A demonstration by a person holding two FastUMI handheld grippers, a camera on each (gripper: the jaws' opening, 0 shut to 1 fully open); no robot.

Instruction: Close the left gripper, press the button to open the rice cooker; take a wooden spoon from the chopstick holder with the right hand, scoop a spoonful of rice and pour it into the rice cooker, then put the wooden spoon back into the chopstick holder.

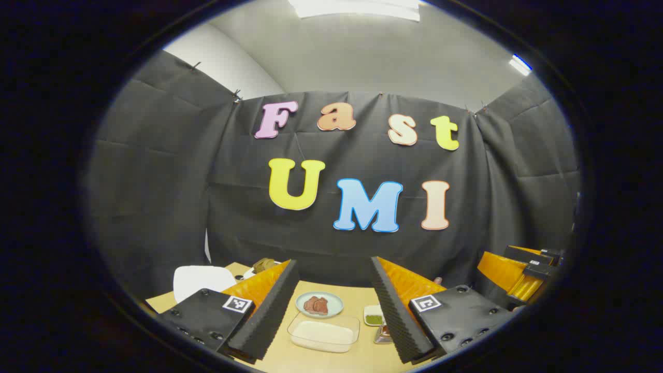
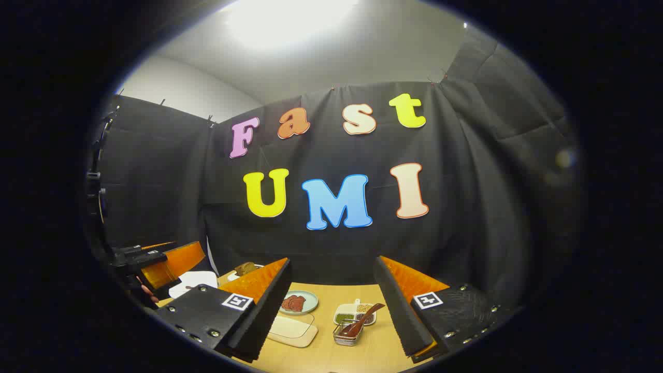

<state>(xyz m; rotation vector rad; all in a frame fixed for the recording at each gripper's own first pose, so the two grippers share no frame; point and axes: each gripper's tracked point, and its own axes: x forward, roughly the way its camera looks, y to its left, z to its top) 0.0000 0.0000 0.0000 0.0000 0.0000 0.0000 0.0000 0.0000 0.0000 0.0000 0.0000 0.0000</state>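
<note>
Left gripper [image 1: 331,311]: fingers wide apart, empty, raised over bench [image 1: 357,357]. Right gripper [image 2: 331,305]: same. Cooker [image 1: 199,280], white, at 10 o'clock, apparently unopened. Spoon [image 2: 362,318] in holder [image 2: 347,334], 6 o'clock. Rice tray [image 1: 323,331]. Judged: nothing begun; all steps remain.

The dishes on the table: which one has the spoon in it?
The small wire holder, nearest the right tongs: the wooden spoon leans out of it. The round plate holds reddish food and the clear box has none.
</note>
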